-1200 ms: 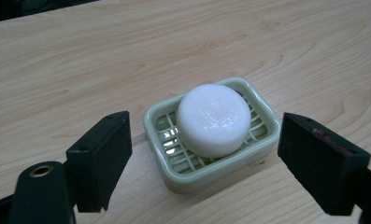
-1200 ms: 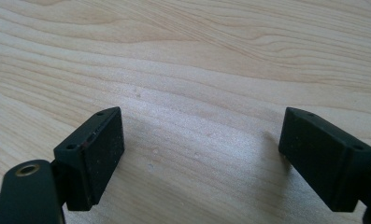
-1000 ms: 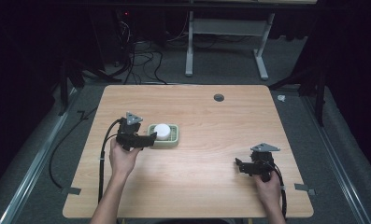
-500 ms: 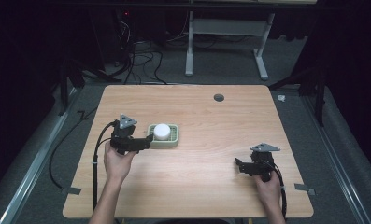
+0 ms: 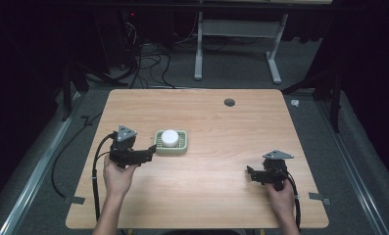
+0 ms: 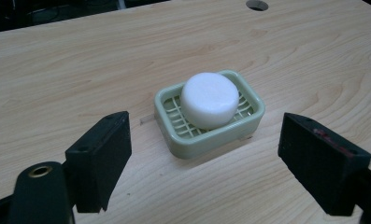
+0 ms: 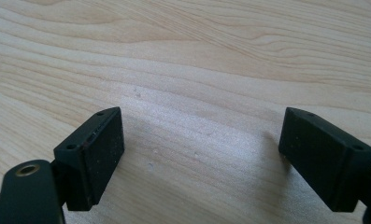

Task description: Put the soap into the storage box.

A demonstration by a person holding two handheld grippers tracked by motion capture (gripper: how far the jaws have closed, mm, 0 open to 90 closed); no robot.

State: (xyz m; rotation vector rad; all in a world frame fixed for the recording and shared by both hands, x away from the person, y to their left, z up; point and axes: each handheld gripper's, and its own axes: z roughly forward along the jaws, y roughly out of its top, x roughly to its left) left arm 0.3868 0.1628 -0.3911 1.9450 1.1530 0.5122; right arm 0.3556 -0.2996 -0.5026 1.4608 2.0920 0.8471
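Observation:
A round white soap bar (image 5: 170, 137) (image 6: 210, 99) lies in a pale green slotted soap dish (image 5: 182, 147) (image 6: 206, 139) left of the table's middle. My left gripper (image 5: 151, 150) (image 6: 204, 165) is just left of the dish, open, its jaws spread wide and pointing at the dish with nothing between them. My right gripper (image 5: 251, 174) (image 7: 202, 156) rests low near the front right of the table, open over bare wood.
The wooden table (image 5: 221, 127) has a round cable hole (image 5: 229, 102) (image 6: 257, 5) at the back right. Cables (image 5: 96, 161) trail from the left gripper off the table's left edge. A desk frame and wires stand on the floor behind.
My left gripper has drawn back to the left, away from the soap dish. The right gripper has stayed in place.

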